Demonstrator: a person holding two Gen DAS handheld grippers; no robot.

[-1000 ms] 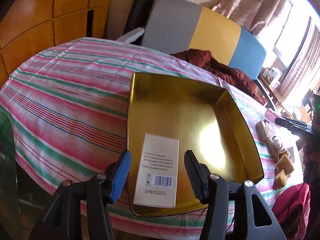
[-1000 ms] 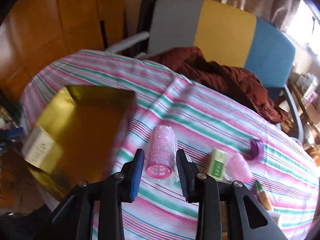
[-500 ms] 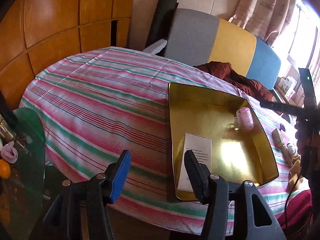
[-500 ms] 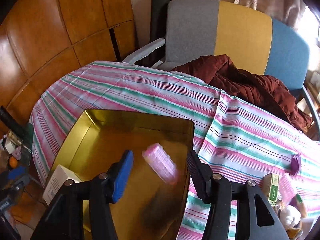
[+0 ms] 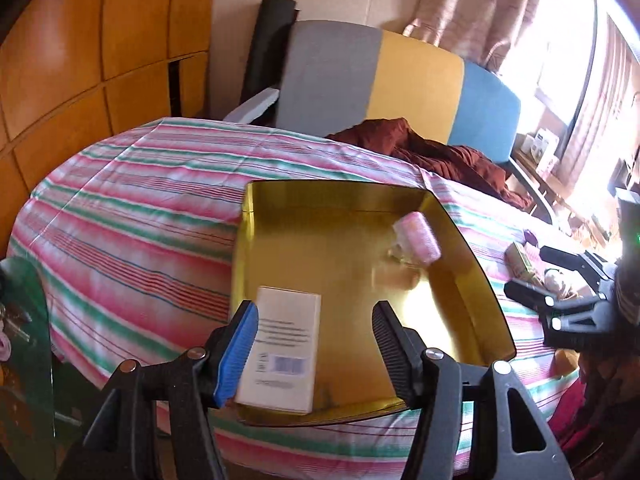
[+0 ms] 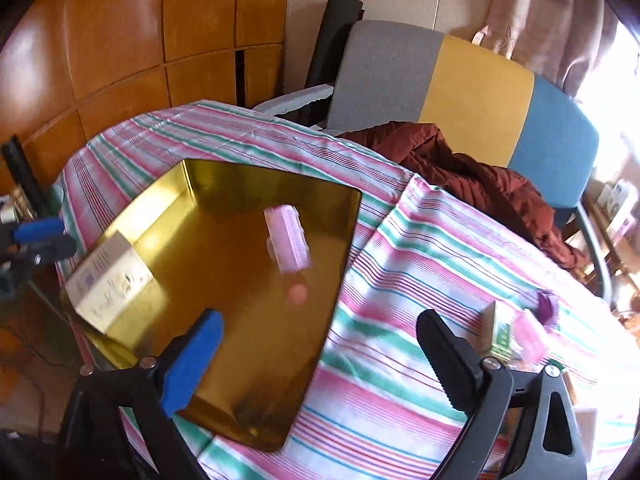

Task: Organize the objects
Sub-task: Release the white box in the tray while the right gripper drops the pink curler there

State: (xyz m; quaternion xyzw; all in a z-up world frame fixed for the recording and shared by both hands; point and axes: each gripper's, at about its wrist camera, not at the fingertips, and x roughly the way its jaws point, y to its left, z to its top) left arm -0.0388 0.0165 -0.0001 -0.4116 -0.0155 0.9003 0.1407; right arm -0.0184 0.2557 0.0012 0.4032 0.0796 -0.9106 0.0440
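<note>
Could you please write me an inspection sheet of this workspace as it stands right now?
Surface: round table under a pink, green and white striped cloth.
Job's things: shallow gold metal tray holding a white cardboard box and a pink cylindrical hair roller.
Clutter: small green-and-cream box, another pink roller and a purple ring on the cloth beside the tray.
Grippers: left gripper open, empty; right gripper open, empty.
Cables: nothing seen.
Surroundings: grey, yellow and blue chair with a dark red garment; wooden wall panels.
</note>
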